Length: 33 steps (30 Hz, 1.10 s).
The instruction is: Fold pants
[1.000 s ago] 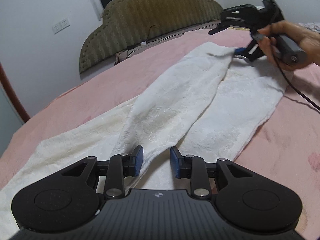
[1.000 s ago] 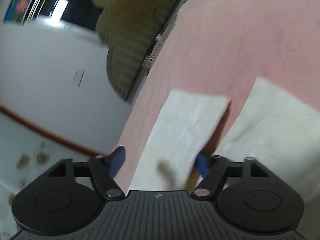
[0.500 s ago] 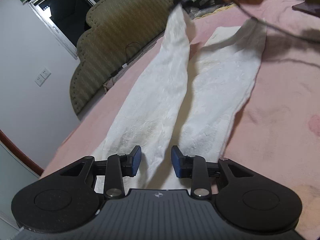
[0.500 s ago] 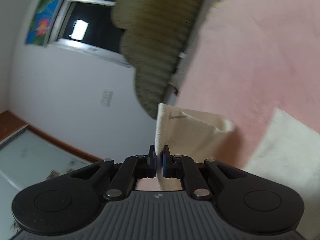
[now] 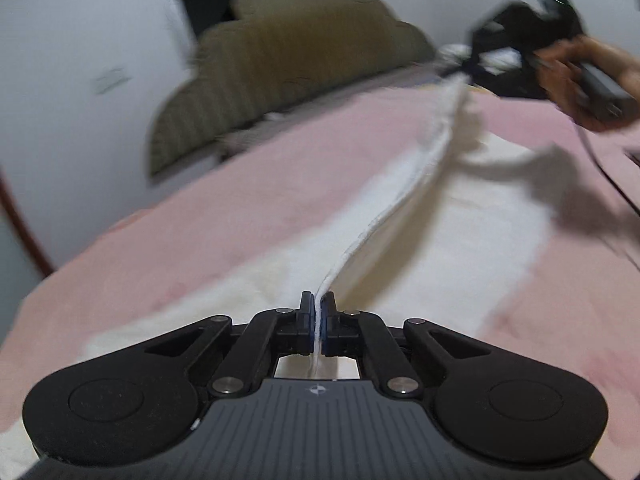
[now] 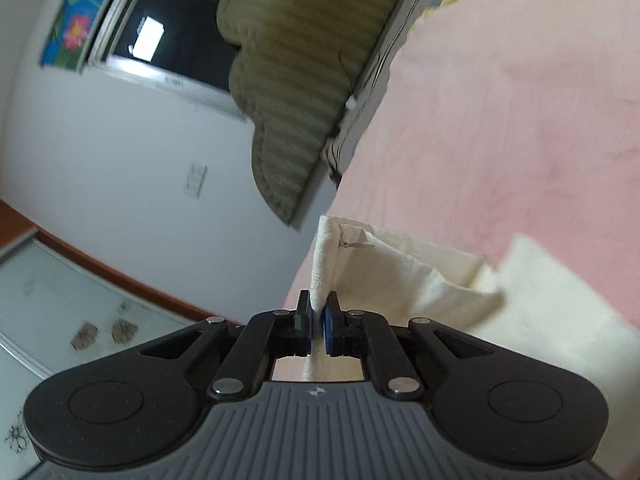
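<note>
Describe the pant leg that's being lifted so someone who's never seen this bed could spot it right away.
On the pink bed in front of the olive scalloped headboard lie cream-white pants. The lifted leg is a raised ridge of cloth between the left gripper and the right gripper. The other leg lies flat beside it.

The left gripper (image 5: 319,322) sat at the bottom middle of its own view, its two fingers squeezed together on white cloth. The right gripper (image 6: 318,326) was squeezed on cloth too. In the upper right of the left view, the right hand (image 5: 576,80) held it up.
</note>
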Each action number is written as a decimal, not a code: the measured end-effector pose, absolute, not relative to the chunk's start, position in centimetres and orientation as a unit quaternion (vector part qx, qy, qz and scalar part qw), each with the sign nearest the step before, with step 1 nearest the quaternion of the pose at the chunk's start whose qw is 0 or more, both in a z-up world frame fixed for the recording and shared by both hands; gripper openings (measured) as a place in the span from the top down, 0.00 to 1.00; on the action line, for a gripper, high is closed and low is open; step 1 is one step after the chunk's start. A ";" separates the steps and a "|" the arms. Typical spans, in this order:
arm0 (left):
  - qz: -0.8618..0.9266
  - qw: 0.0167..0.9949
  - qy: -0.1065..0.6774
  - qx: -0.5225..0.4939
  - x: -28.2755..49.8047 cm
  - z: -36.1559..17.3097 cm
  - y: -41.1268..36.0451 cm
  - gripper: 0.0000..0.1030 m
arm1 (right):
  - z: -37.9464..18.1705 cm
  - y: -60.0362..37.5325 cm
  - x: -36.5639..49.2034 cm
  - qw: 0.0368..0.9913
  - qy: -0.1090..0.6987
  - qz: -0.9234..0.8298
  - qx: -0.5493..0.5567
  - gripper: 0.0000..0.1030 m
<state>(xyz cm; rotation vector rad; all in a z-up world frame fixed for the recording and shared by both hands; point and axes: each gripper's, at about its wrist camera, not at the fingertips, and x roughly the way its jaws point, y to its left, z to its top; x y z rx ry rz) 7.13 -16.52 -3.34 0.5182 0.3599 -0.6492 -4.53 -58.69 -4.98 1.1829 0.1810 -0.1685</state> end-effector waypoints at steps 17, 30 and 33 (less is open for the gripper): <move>-0.329 0.865 0.199 0.321 2.7 -8.1 -19.4 0.89 | -10.1 -56.8 -14.1 0.825 0.083 -0.165 0.534 0.94; -0.327 0.880 0.160 0.307 0.7 -6.3 -17.2 0.90 | -10.7 -55.6 -17.0 0.831 0.093 -0.199 0.510 0.94; -0.344 0.878 0.168 0.288 0.9 -5.7 -16.3 0.90 | -10.6 -55.5 -17.4 0.832 0.104 -0.211 0.502 0.94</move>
